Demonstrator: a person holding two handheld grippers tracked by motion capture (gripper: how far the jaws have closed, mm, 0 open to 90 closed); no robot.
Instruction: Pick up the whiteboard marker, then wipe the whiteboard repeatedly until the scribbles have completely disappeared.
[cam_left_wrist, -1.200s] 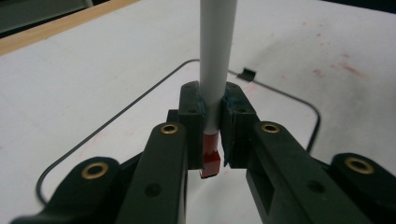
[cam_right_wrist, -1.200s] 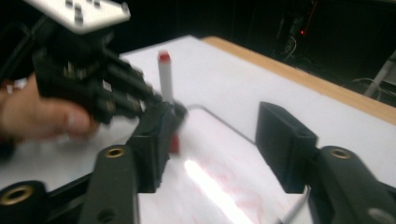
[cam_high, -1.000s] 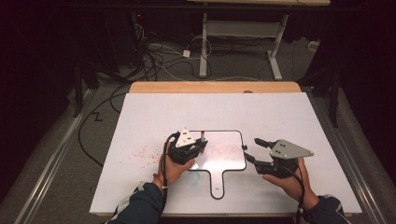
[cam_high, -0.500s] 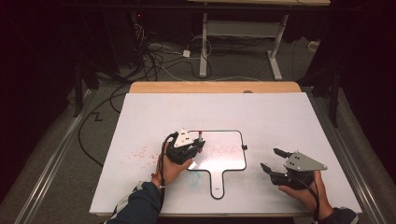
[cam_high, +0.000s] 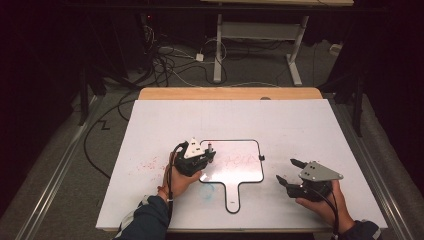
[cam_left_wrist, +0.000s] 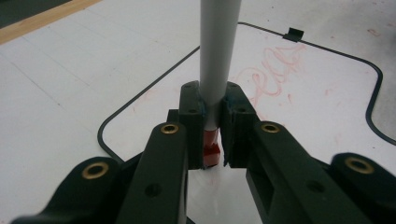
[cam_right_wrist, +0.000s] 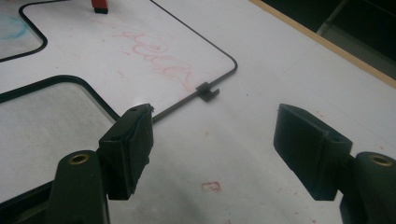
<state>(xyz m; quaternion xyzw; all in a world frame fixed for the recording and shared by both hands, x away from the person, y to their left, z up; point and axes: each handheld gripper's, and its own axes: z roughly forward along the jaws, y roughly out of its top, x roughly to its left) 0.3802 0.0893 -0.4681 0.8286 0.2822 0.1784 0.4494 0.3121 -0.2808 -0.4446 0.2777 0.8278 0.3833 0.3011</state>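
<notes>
- A dim room, with tangled cables on the floor beyond a wooden table; a large white sheet (cam_high: 300, 130) covers the tabletop.
- On that sheet lies a small paddle-shaped whiteboard (cam_high: 235, 162) with a thin black rim, its handle pointing toward the person, red scribbles across its face.
- The left gripper (cam_left_wrist: 212, 135) is clenched on a grey marker (cam_left_wrist: 219, 51) with a red tip, held upright with the tip down at the board's left part, probably so it can write.
- The right gripper (cam_right_wrist: 215, 149), jaws spread and holding nothing, hovers over the bare sheet just right of the board, seemingly parked clear of the writing hand.
</notes>
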